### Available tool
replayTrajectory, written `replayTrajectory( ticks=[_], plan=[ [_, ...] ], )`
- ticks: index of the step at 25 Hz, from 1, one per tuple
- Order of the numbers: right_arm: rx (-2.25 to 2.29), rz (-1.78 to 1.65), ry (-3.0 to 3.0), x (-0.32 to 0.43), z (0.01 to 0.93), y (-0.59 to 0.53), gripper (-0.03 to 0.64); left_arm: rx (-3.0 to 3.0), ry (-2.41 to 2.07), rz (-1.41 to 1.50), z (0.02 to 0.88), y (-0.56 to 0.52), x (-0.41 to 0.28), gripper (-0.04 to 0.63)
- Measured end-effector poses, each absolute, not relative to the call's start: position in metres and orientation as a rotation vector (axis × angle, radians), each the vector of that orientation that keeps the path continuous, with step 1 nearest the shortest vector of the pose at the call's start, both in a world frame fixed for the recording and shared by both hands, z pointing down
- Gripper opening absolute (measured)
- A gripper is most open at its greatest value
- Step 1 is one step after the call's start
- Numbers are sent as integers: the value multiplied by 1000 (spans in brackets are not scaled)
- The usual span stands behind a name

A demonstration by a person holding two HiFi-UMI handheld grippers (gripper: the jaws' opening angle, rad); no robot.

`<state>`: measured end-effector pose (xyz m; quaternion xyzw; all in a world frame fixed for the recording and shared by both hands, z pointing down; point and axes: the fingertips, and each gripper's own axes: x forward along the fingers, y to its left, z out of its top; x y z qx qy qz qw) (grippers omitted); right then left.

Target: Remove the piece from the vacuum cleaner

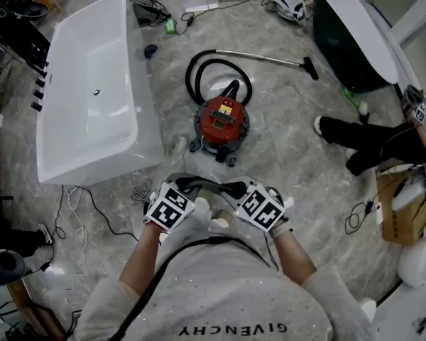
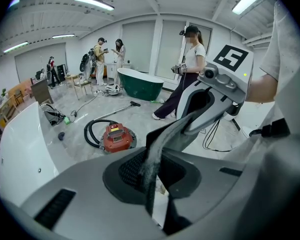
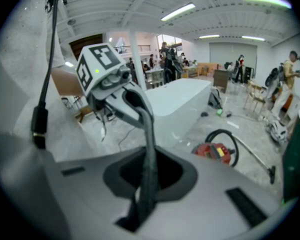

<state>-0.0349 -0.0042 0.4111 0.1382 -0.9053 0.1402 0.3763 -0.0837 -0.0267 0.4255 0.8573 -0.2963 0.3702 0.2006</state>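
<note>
The red canister vacuum cleaner (image 1: 221,119) stands on the grey floor about a step ahead of me; it also shows as the vacuum (image 2: 117,136) in the left gripper view and the vacuum (image 3: 217,151) in the right gripper view. Its black hose (image 1: 199,66) loops behind it. A metal wand (image 1: 270,57) runs right to a floor nozzle (image 1: 310,68). My left gripper (image 1: 196,184) (image 2: 177,126) and right gripper (image 1: 231,187) (image 3: 149,129) are held close to my chest, tips almost meeting. Both are shut with nothing in them, well short of the vacuum.
A white bathtub (image 1: 92,91) lies to the left, a dark green one (image 1: 351,34) at the far right. A person's legs (image 1: 362,137) and a cardboard box (image 1: 401,204) are on the right. Cables (image 1: 78,204) trail on the floor at the left.
</note>
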Motion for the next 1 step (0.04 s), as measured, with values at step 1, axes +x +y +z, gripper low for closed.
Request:
replayTrajectory(
  ticks=[1],
  plan=[
    [355,359,-2316,-34,411,-6,37,2396,-826,1036,426,-28,-83,60]
  ],
)
